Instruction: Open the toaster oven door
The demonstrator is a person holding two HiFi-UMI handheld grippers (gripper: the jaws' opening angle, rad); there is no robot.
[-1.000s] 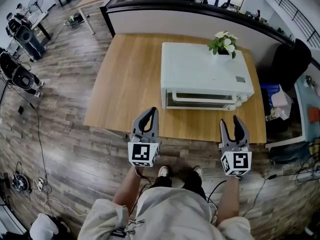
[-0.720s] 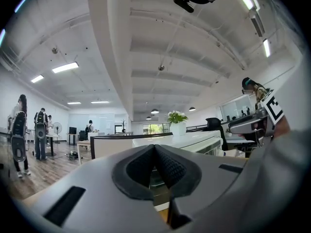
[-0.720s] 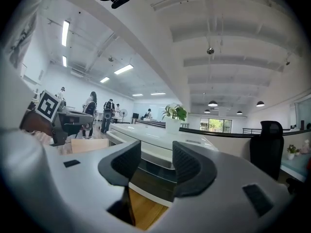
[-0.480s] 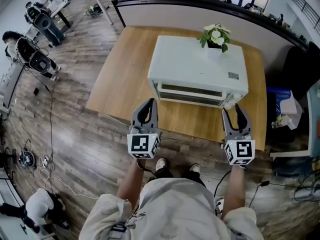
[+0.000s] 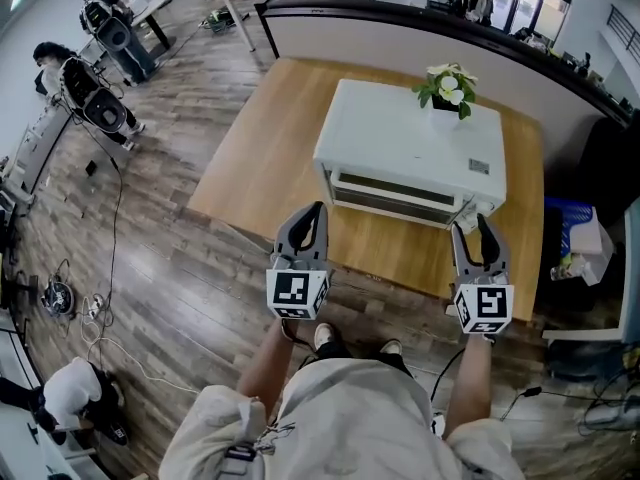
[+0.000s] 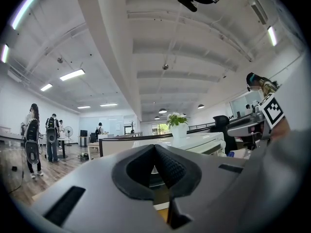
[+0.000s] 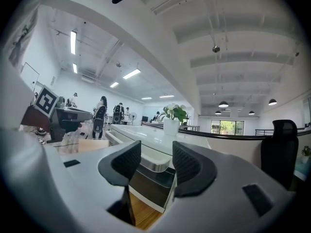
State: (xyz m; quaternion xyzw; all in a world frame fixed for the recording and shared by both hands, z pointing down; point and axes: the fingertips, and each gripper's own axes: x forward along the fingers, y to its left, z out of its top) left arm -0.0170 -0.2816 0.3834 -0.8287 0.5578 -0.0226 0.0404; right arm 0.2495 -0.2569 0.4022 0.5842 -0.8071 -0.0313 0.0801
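A white toaster oven [image 5: 410,148] stands on a wooden table [image 5: 265,173], its glass door [image 5: 395,198] shut and facing me, with a long handle [image 5: 398,186] along the door's top. My left gripper [image 5: 318,211] is shut and empty, hovering over the table's near edge, left of the door. My right gripper [image 5: 474,228] is open and empty, close to the oven's front right corner. The left gripper view shows the touching fingertips [image 6: 154,147] with the oven [image 6: 199,142] beyond. Between the right gripper's parted pads [image 7: 187,164] I see the handle [image 7: 151,166].
A potted plant [image 5: 447,86] sits on the oven's top at the back. A low partition wall [image 5: 400,30] runs behind the table. A black chair [image 5: 610,158] and a blue bin [image 5: 570,223] stand at the right. Cables [image 5: 90,328] lie on the floor; people [image 5: 85,78] stand far left.
Both grippers have come forward toward the oven's front, the right one now near its right corner. The left stays shut, the right open. The door has not moved.
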